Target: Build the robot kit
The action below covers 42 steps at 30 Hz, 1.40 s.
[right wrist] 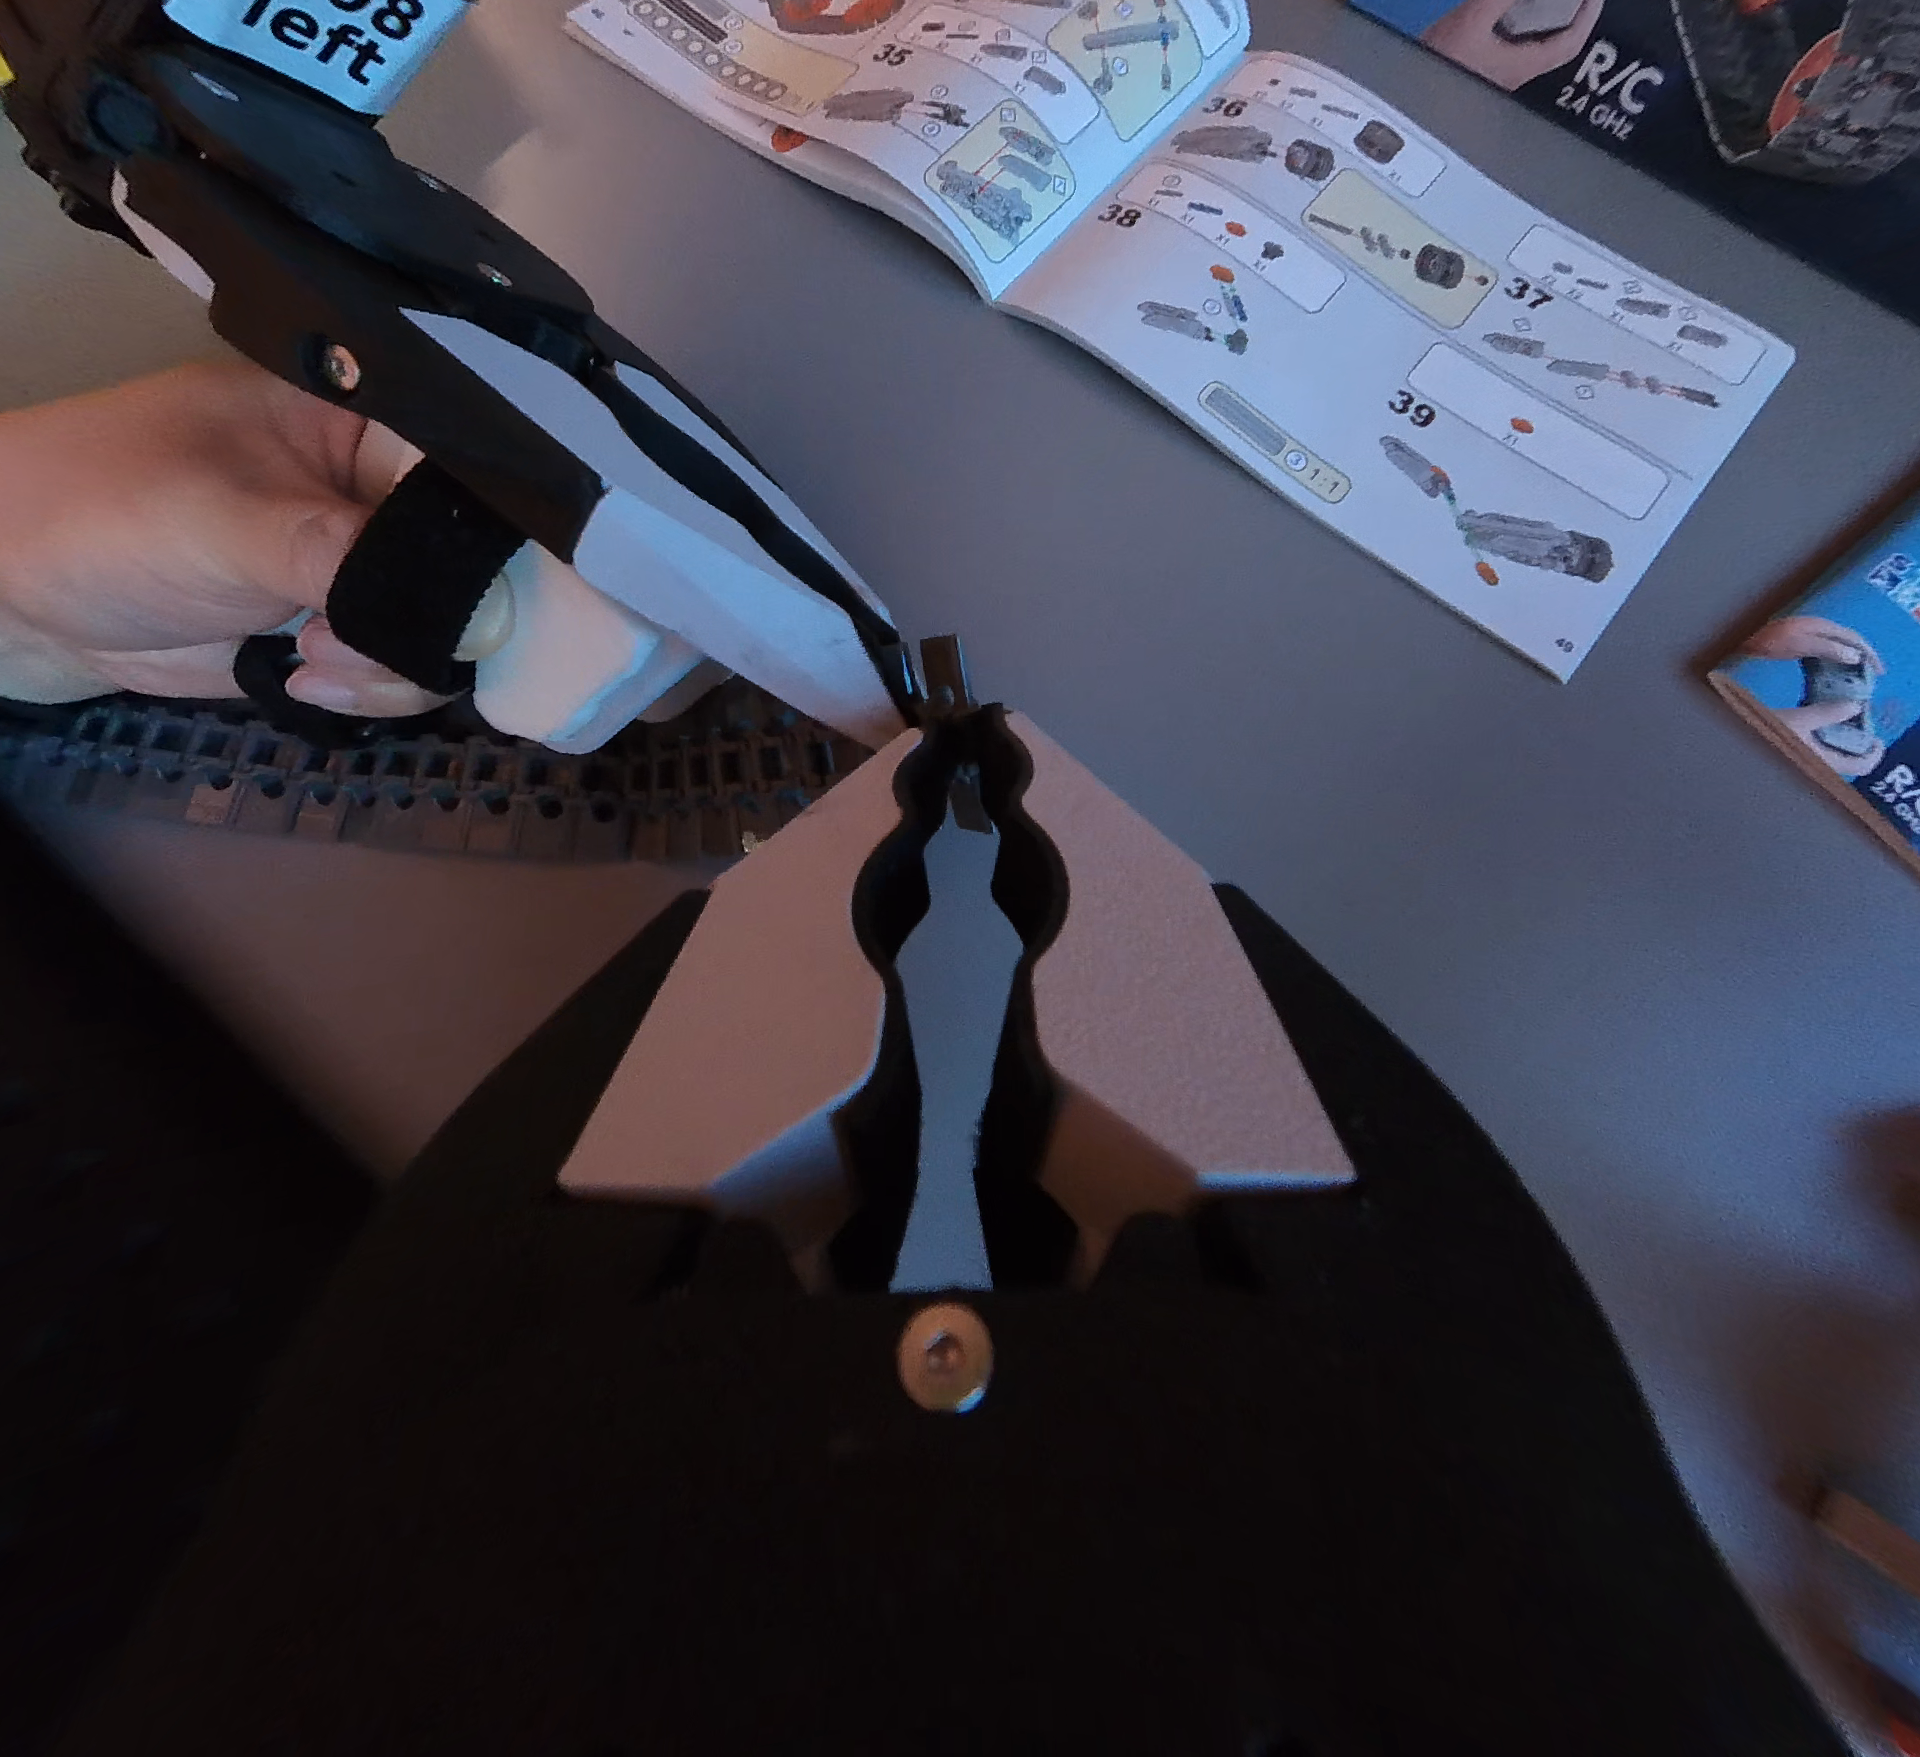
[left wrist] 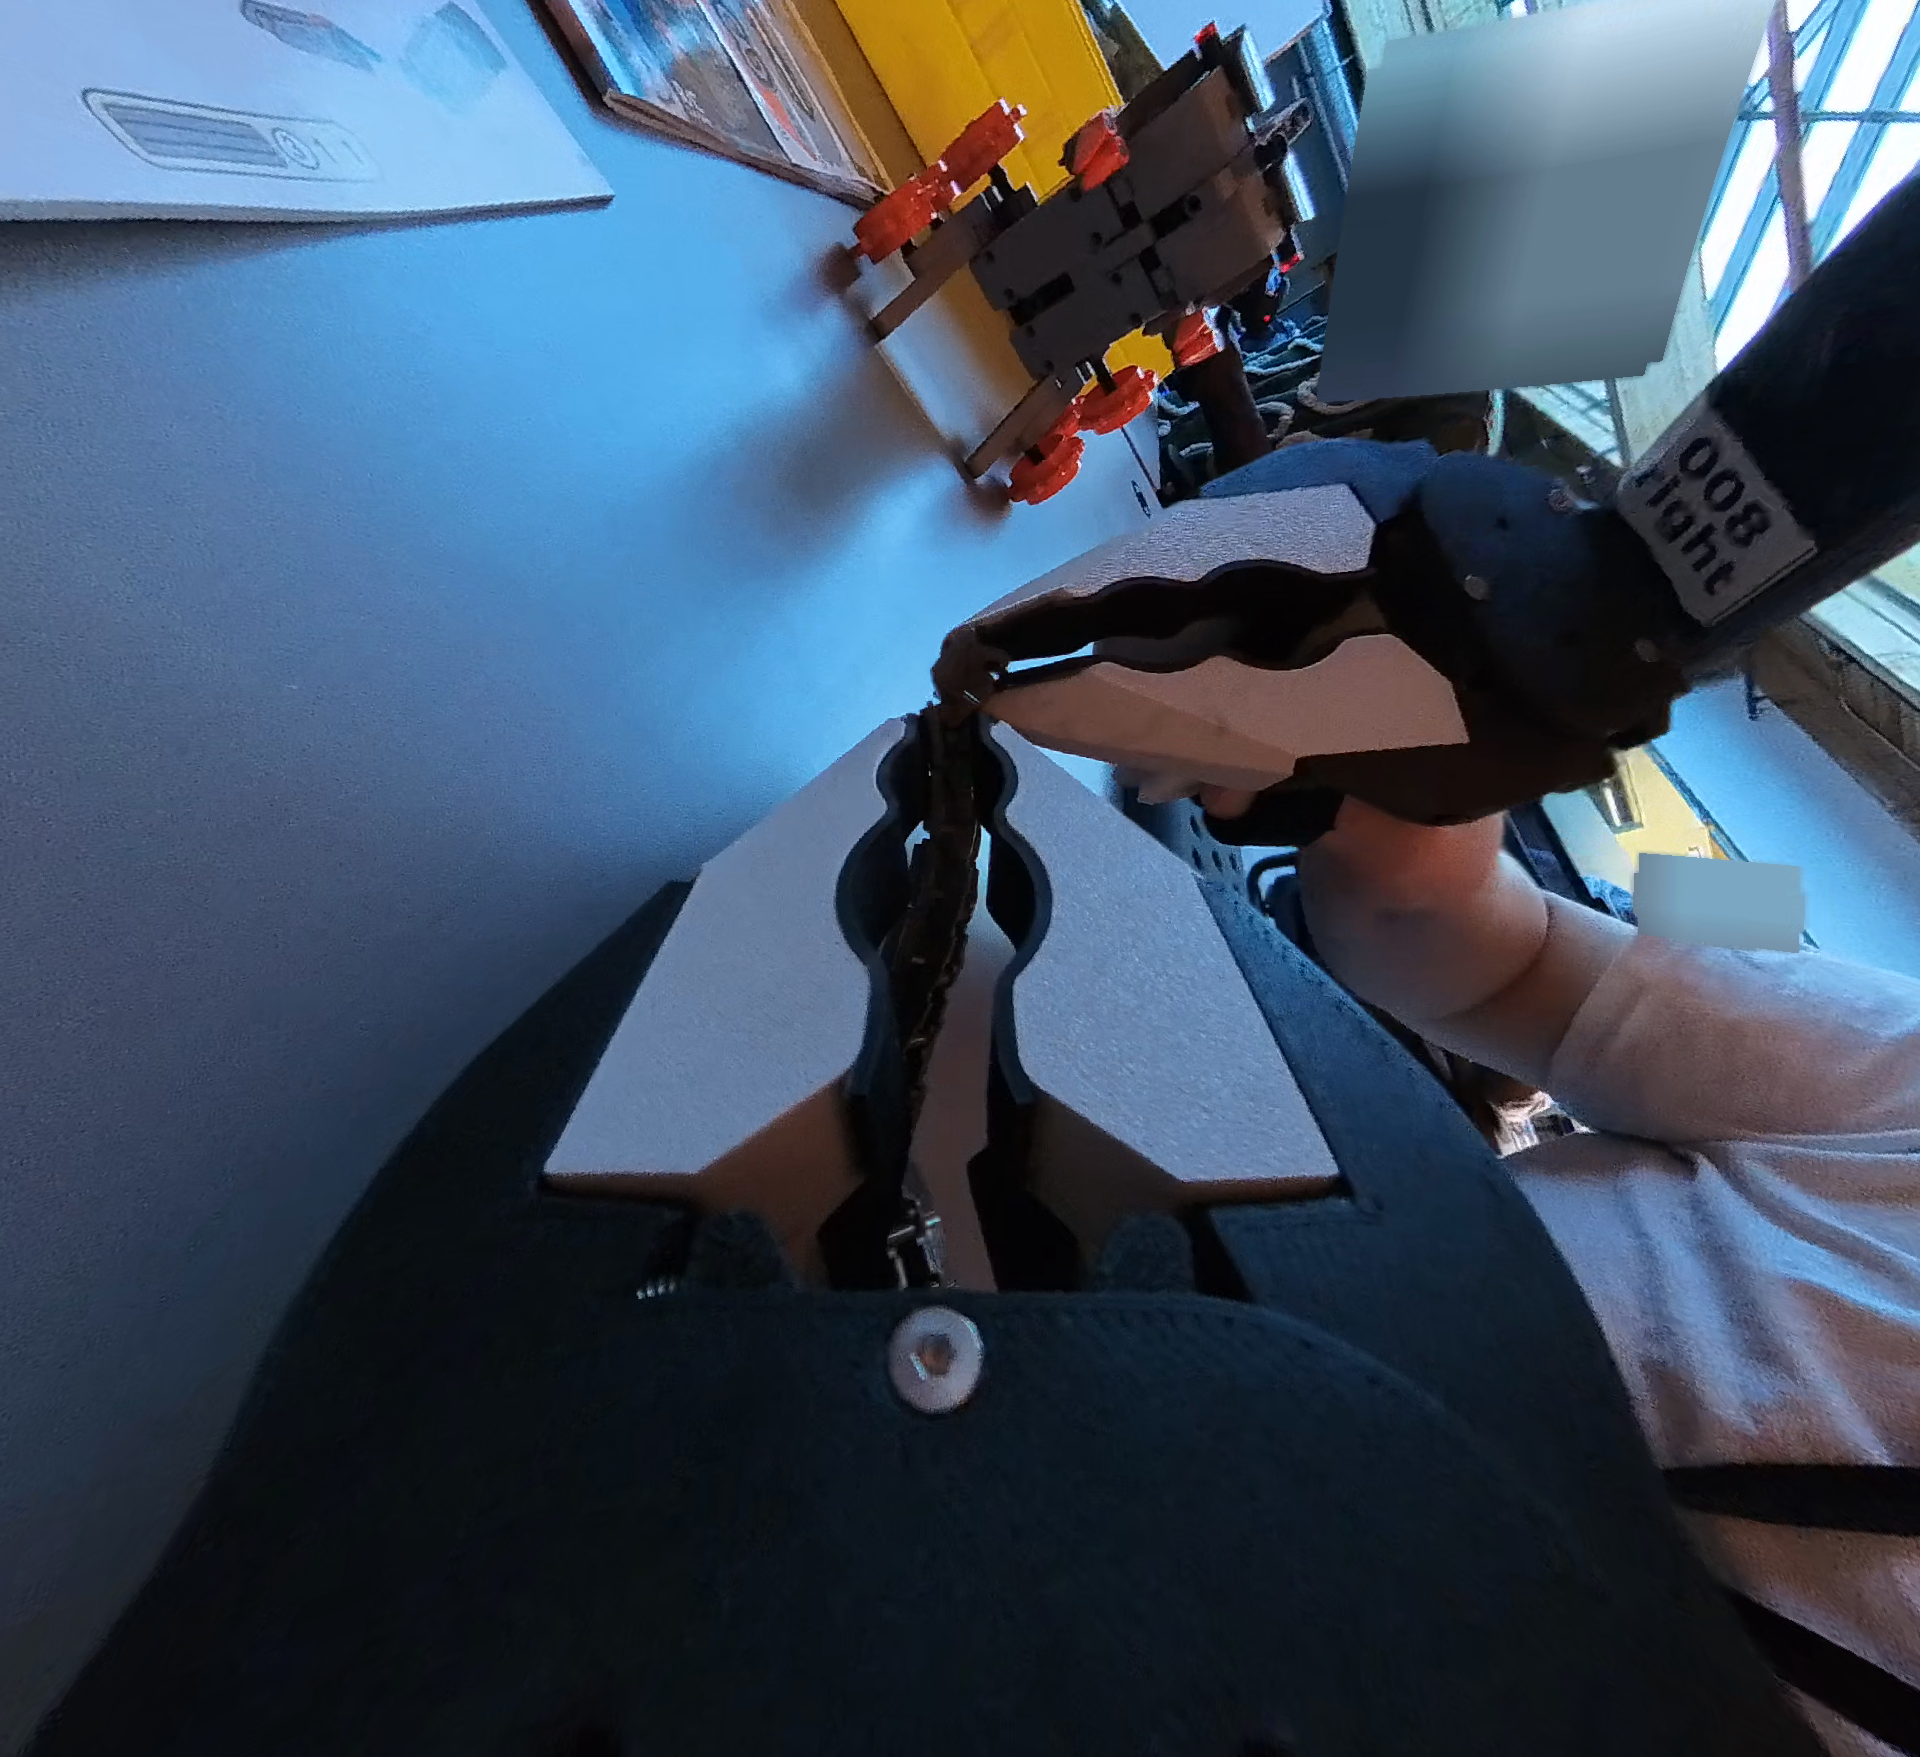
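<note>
Both grippers meet tip to tip above the grey table [right wrist: 1351, 876]. The left gripper [left wrist: 940, 746] is clenched on a black track chain [left wrist: 935, 886]; the right gripper [right wrist: 961, 720] pinches what looks like its end link [right wrist: 948, 668]. The half-built model [left wrist: 1122, 253] sits trackless at the table's far edge.

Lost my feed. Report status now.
Left gripper shut on track chain. Right gripper shut on small link, tips meeting. Booklet beyond; nothing between.
</note>
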### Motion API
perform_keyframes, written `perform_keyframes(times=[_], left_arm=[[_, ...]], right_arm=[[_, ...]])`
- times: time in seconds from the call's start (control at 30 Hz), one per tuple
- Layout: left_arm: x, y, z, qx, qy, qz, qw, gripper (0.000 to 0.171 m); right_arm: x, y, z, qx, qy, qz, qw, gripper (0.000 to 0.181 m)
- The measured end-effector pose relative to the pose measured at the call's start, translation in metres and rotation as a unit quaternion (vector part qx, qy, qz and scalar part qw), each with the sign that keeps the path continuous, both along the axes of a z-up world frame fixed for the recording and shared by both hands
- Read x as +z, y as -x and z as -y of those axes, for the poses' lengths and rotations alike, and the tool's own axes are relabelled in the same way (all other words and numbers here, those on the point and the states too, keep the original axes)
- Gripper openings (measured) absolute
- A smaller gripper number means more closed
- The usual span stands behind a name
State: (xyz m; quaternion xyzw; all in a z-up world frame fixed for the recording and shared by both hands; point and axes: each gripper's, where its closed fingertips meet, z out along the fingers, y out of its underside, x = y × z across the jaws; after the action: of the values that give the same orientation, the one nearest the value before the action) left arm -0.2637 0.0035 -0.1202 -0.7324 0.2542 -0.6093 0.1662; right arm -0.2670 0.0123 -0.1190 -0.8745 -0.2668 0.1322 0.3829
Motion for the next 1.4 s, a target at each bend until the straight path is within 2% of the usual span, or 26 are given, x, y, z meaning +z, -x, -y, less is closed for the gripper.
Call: perform_keyframes(times=[0.1, 0.17, 0.27, 0.5, 0.83, 0.97, 1.07, 1.17, 1.27, 1.4], left_arm=[[0.002, -0.002, 0.004, -0.013, 0.006, 0.010, 1.000, 0.006], [0.004, -0.003, 0.006, -0.018, -0.007, 0.014, 1.000, 0.007], [-0.002, -0.002, 0.001, 0.004, -0.012, -0.010, 1.000, 0.008], [-0.002, -0.001, 0.003, 0.000, -0.034, -0.018, 0.999, 0.007], [-0.013, -0.005, 0.006, -0.009, -0.051, -0.061, 0.997, 0.008], [-0.017, -0.005, 0.005, -0.005, -0.042, -0.073, 0.996, 0.009], [-0.011, -0.004, 0.004, -0.009, -0.009, -0.040, 0.999, 0.010], [0.004, 0.000, 0.002, -0.009, -0.005, 0.013, 1.000, 0.011], [0.016, 0.005, 0.006, -0.017, -0.033, 0.038, 0.999, 0.012], [0.026, 0.007, 0.009, -0.026, -0.074, 0.057, 0.995, 0.012]], right_arm=[[-0.001, -0.002, 0.004, 0.038, 0.065, 0.025, 0.997, 0.005], [0.002, -0.003, 0.007, 0.080, 0.099, 0.090, 0.988, 0.004], [-0.003, -0.003, 0.003, 0.099, 0.119, 0.164, 0.974, 0.004], [-0.003, -0.001, 0.004, 0.091, 0.117, 0.150, 0.977, 0.004], [-0.014, -0.005, 0.007, 0.121, 0.133, 0.210, 0.961, 0.004], [-0.018, -0.006, 0.006, 0.129, 0.137, 0.207, 0.960, 0.004], [-0.014, -0.006, 0.006, 0.129, 0.159, 0.144, 0.968, 0.006], [0.002, -0.002, 0.001, 0.128, 0.134, 0.066, 0.980, 0.010], [0.014, -0.003, -0.001, 0.118, 0.101, -0.021, 0.988, 0.029], [0.026, 0.002, 0.002, 0.118, 0.096, -0.185, 0.971, 0.029]])
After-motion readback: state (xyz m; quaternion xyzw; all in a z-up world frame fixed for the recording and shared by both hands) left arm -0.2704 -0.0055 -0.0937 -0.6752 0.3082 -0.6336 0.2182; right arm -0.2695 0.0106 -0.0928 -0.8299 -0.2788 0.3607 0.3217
